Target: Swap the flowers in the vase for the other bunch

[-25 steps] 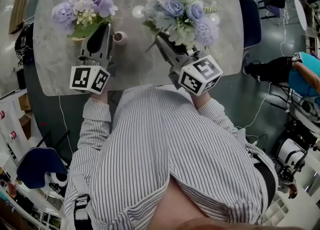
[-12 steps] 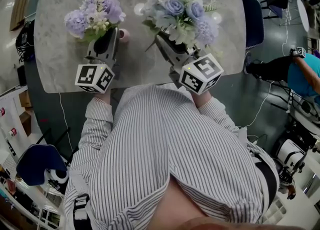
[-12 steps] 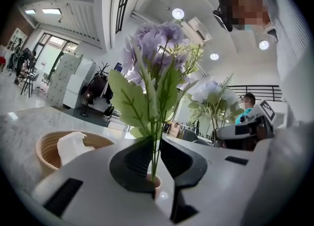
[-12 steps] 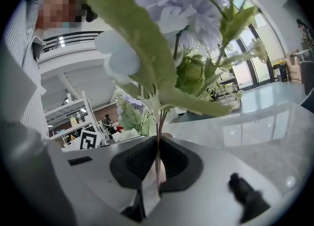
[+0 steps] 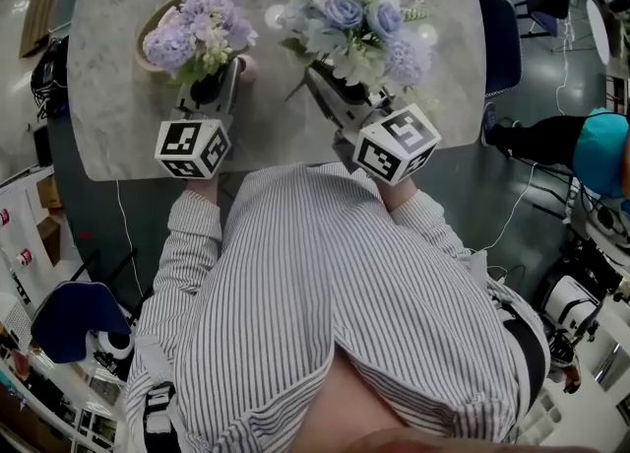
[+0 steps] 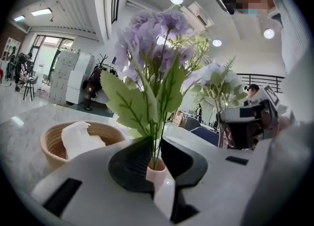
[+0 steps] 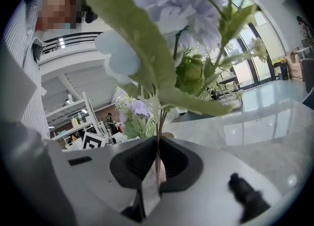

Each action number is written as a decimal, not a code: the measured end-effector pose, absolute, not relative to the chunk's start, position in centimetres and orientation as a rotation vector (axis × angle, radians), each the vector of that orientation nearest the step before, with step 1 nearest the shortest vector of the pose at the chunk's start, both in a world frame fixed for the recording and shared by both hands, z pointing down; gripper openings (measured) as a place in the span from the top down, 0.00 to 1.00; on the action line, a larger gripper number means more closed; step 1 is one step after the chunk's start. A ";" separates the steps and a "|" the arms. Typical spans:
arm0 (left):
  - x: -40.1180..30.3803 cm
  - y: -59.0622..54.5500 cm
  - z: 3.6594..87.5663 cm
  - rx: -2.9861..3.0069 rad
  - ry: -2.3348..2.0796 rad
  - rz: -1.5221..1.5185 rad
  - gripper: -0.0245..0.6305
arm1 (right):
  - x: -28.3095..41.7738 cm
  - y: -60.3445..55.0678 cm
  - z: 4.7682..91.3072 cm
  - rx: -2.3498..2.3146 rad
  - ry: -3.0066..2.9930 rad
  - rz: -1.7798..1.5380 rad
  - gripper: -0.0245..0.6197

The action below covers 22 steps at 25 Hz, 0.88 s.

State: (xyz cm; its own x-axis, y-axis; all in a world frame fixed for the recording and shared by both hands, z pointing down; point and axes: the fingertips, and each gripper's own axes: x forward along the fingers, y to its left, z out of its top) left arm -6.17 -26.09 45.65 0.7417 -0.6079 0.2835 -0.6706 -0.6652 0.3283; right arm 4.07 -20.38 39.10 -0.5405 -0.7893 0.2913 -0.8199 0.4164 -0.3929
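My left gripper [image 5: 219, 85] is shut on the stems of the purple flower bunch [image 5: 200, 30], held upright over the marble table [image 5: 118, 136]. In the left gripper view the stems pass between the jaws [image 6: 154, 144] and their lower ends sit at the mouth of the small pink vase [image 6: 156, 173] just beyond the jaws. The vase [image 5: 246, 69] peeks out beside that gripper in the head view. My right gripper [image 5: 330, 82] is shut on the stems of the blue and white bunch [image 5: 356, 28], held upright right of the vase. Its stems run between the jaws [image 7: 158, 144].
A woven basket [image 6: 73, 141] with white tissue stands on the table left of the vase, and its rim [image 5: 148, 30] is half hidden by the purple flowers. A blue chair [image 5: 497, 37] stands at the table's right edge. A person [image 5: 600, 151] is at the far right.
My left gripper has moved right and down with the purple bunch, bringing its stems to the vase. The basket has come into view behind the flowers. The right gripper has kept still.
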 end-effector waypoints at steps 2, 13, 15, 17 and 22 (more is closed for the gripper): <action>-6.2 -26.1 45.7 2.520 -0.978 0.215 0.89 | 4.0 -20.2 39.5 1.467 -2.587 0.793 0.91; -5.6 -25.0 47.0 2.488 -0.948 0.302 0.77 | 3.8 -20.0 39.6 1.438 -2.601 0.816 0.91; -5.5 -24.9 46.9 2.490 -0.941 0.303 0.76 | 3.8 -20.0 39.5 1.437 -2.603 0.812 0.91; -5.4 -24.8 46.9 2.488 -0.939 0.301 0.75 | 3.8 -20.0 39.4 1.435 -2.604 0.808 0.91; -5.5 -24.7 46.9 2.476 -0.956 0.306 0.74 | 3.8 -20.1 39.3 1.434 -2.611 0.795 0.91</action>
